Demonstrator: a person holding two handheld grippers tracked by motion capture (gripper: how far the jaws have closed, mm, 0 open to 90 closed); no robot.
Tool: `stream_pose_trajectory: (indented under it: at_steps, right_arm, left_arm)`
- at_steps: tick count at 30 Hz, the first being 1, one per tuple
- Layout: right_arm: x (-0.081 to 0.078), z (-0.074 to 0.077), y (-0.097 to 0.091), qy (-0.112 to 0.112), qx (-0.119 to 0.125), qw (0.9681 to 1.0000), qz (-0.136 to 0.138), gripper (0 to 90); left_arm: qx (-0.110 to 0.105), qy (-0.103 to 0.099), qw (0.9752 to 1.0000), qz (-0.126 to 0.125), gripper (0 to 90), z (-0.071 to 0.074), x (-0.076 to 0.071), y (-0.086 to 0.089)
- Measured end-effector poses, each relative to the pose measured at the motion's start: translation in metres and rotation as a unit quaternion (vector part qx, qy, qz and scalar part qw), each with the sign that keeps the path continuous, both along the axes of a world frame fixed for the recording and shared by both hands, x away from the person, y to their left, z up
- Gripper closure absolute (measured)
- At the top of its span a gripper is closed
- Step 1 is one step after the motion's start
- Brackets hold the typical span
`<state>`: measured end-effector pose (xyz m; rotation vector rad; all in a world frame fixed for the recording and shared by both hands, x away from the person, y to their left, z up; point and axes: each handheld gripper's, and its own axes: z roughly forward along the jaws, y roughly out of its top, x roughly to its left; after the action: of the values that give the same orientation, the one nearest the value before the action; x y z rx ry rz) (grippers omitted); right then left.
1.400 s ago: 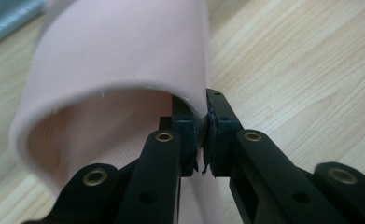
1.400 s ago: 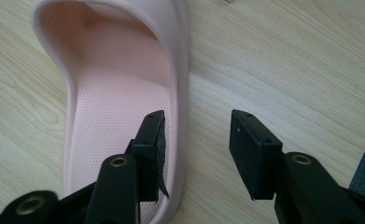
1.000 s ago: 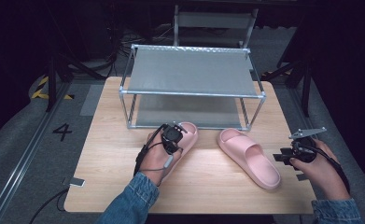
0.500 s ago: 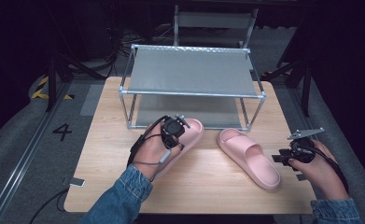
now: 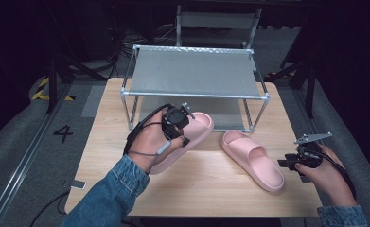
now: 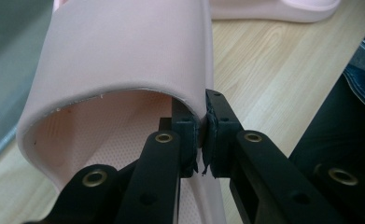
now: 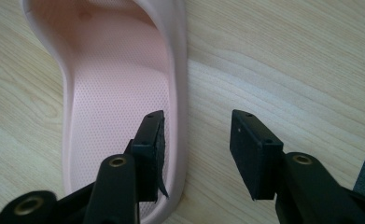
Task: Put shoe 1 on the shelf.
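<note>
Wooden bench (image 5: 206, 184), mid-frame — your left gripper (image 6: 201, 140) clamps the pink slide's strap (image 6: 124, 51); your right gripper (image 7: 196, 149) — jaws apart over the other slide (image 7: 119, 93).

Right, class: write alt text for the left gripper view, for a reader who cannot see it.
The left tool is shut on the edge of a pink slipper's strap, one black jaw inside the strap and one outside. The slipper's dotted footbed shows beneath the strap, over a light wooden table. A second pink slipper lies at the top edge.
</note>
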<state>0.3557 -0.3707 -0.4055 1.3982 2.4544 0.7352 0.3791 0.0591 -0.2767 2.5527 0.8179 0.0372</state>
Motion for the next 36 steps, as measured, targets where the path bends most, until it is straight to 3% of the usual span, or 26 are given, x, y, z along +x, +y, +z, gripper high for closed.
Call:
stream_pose_trajectory:
  at_steps: [4,10,17,24,28,36]
  right_arm:
    - [-0.003,0.0,0.0,0.0,0.0,1.0,0.004,56.3]
    - [-0.005,-0.002,-0.003,0.005,0.001,1.0,-0.001,56.4]
    - [-0.006,-0.001,0.0,0.0,-0.001,1.0,0.004,56.6]
    - [-0.008,-0.002,0.005,0.001,-0.004,0.9999,0.011,56.6]
    - [-0.009,-0.002,0.0,-0.001,-0.004,1.0,0.009,56.6]
    - [-0.006,-0.003,-0.002,0.002,0.005,0.9999,0.012,56.6]
  left_arm:
    - [-0.022,0.002,0.9996,-0.016,84.2,0.018,0.004,0.003]
    - [-0.017,-0.018,0.9995,-0.021,84.4,0.037,0.009,0.002]
    - [-0.034,-0.025,0.9986,-0.032,84.4,0.05,0.014,0.004]
    - [-0.037,-0.035,0.9986,-0.013,84.5,0.06,0.031,0.004]
    - [-0.03,-0.05,0.9983,0.01,84.5,0.063,0.051,0.003]
    - [-0.026,-0.051,0.9971,0.051,84.5,0.066,0.086,0.0]
